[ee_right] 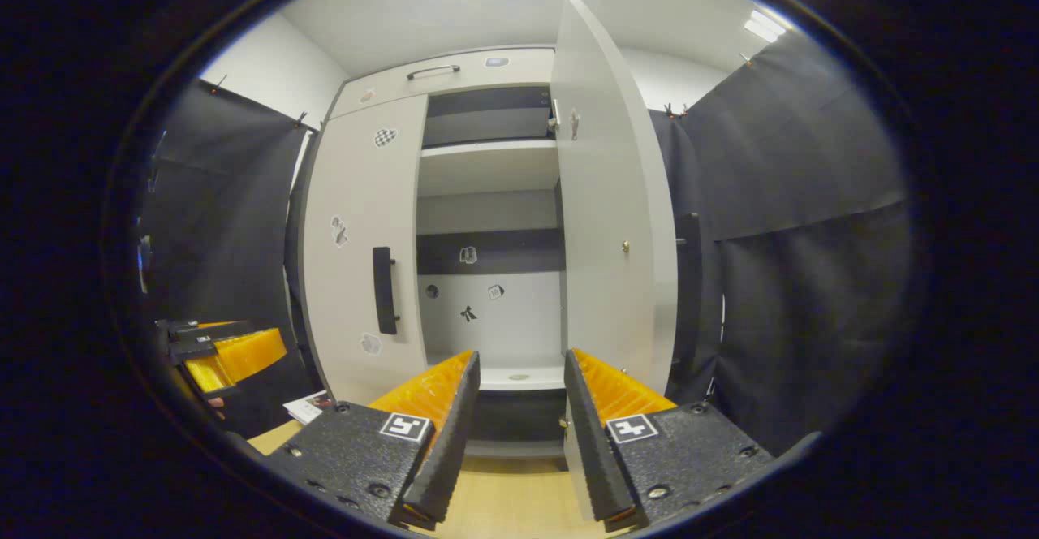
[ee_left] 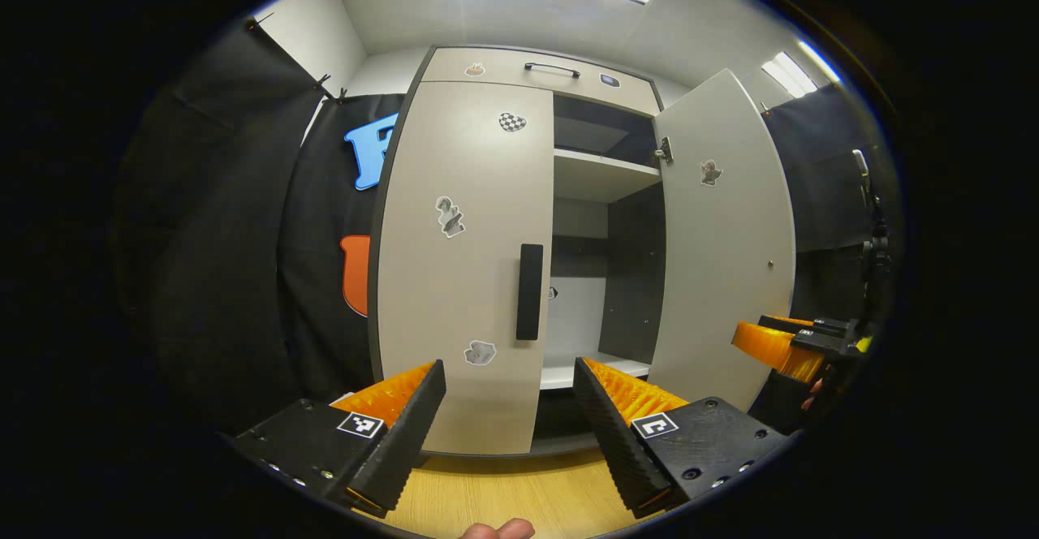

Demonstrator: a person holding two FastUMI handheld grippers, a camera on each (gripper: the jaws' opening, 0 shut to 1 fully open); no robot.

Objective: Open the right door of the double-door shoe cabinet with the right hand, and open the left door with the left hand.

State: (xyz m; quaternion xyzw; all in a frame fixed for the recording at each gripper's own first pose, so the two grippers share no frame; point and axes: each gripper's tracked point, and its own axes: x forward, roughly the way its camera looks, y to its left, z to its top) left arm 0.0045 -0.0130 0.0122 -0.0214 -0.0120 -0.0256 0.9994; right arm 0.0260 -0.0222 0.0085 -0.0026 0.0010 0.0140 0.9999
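The left tool (ee_left: 510, 393) is wide open and empty. Just ahead, slightly above its gap, is the left door (ee_left: 463, 263) handle (ee_left: 529, 291), still closed. Close squarely on the handle, then pull outward. The right tool (ee_right: 519, 393) hangs open and empty; beyond it the right door (ee_right: 609, 222) stands open.

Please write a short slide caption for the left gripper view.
Open left tool faces the shut left door's handle; the right door stands open.

My left gripper (ee_left: 510, 429) is wide open, aimed at the closed left door (ee_left: 467, 263) and its dark handle (ee_left: 529, 291). Right door (ee_left: 726, 239) is swung open, with my right gripper (ee_left: 783, 344) near its lower edge.
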